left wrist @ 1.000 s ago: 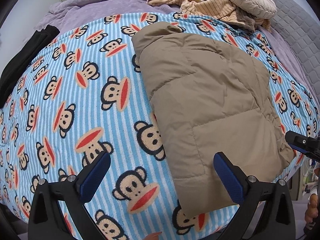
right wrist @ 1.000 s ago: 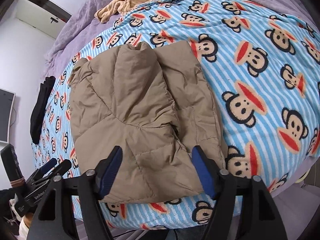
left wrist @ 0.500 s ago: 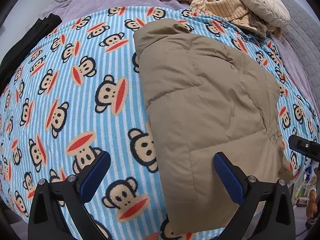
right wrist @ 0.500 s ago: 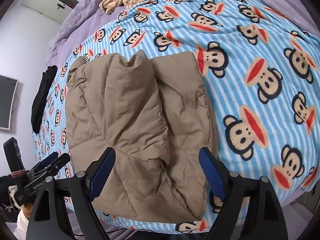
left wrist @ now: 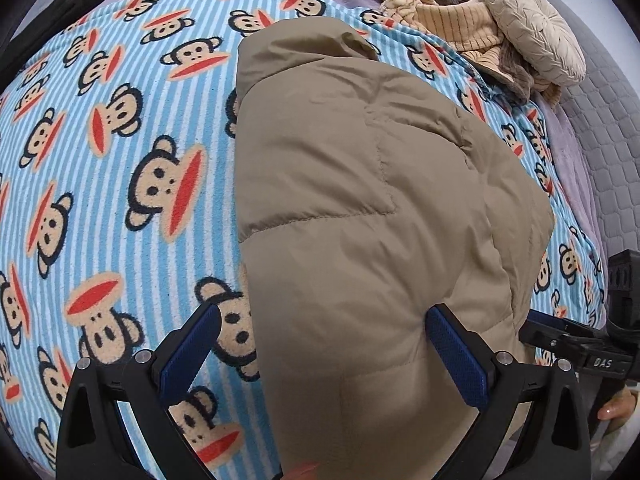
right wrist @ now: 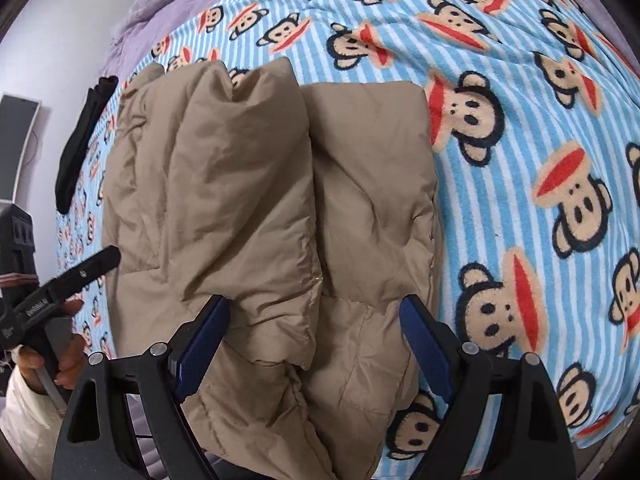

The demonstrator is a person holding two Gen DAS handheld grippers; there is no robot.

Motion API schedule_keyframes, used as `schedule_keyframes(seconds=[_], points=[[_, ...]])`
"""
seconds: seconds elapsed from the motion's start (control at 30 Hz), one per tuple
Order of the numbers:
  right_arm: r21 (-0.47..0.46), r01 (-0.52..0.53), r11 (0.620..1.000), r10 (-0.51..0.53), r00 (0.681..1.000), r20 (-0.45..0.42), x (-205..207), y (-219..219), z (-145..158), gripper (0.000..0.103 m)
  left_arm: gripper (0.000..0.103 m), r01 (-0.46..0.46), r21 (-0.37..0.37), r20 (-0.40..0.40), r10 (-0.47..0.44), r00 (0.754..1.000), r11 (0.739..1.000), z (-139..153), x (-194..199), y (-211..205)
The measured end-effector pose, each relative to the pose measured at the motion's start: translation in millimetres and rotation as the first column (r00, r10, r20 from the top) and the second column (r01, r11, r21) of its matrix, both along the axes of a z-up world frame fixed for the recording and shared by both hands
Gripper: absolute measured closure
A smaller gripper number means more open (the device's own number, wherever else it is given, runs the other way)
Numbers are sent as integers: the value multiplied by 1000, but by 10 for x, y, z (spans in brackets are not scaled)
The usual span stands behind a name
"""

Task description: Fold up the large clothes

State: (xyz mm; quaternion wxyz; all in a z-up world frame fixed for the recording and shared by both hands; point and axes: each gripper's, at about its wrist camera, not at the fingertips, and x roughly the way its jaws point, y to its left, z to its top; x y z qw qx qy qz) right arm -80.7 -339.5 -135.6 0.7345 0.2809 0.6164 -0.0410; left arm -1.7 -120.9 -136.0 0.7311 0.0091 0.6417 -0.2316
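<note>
Over the jacket's near hem, the left gripper and right gripper hover with jaws spread wide, holding nothing. The tan jacket lies folded on the monkey blanket, bare blanket left and right.

Both wrist views look down, close, sharing the tan jacket.

Left gripper jaws wide apart over near edge of tan puffer jacket, folded on monkey-print blanket; round cushion upper right.
</note>
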Motion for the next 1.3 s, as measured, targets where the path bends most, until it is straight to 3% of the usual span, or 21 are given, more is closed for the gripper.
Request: schedule_keyframes(seconds=[0.17,0.33,0.5,0.67,0.73,0.77,0.83,0.97,1.03,1.2,1.3], points=[[-71,-19,997,17,1000,-17,58,-133,-114,13,0,24,-58,-27,-26,999,998,-92,116,-11],[-67,-8,998,5,999,-38,62,-343,-211,13,0,8,-147,-103,-23,994,989,-245,239,23],[166,34,985,-34,999,-2,36,-556,-477,13,0,-5,-221,-160,-31,987,975,-376,318,13],[447,118,887,-155,987,46,22,-713,-717,13,0,-28,-268,-203,-28,979,963,-491,376,16],[542,104,834,-183,979,94,44,-723,-683,0,0,-27,-275,-211,-33,977,961,-516,387,12],[567,88,819,-191,974,125,60,-714,-633,0,0,-29,-275,-216,-32,976,961,-529,399,-2],[571,54,819,-167,975,147,112,-668,-567,0,0,-36,-278,-228,-29,973,960,-556,434,-32],[455,-26,890,-26,994,108,279,-530,-565,0,0,-26,-287,-242,-47,969,958,-621,468,-140],[419,-38,907,10,997,70,335,-485,-644,0,0,-15,-284,-246,-57,967,959,-648,478,-200],[438,37,898,-33,999,-15,410,-497,-893,0,0,-31,-233,-253,-30,967,972,-706,497,-331],[442,75,894,-64,997,-40,355,-533,-914,0,2,-11,-183,-187,-24,982,983,-588,415,-449]])
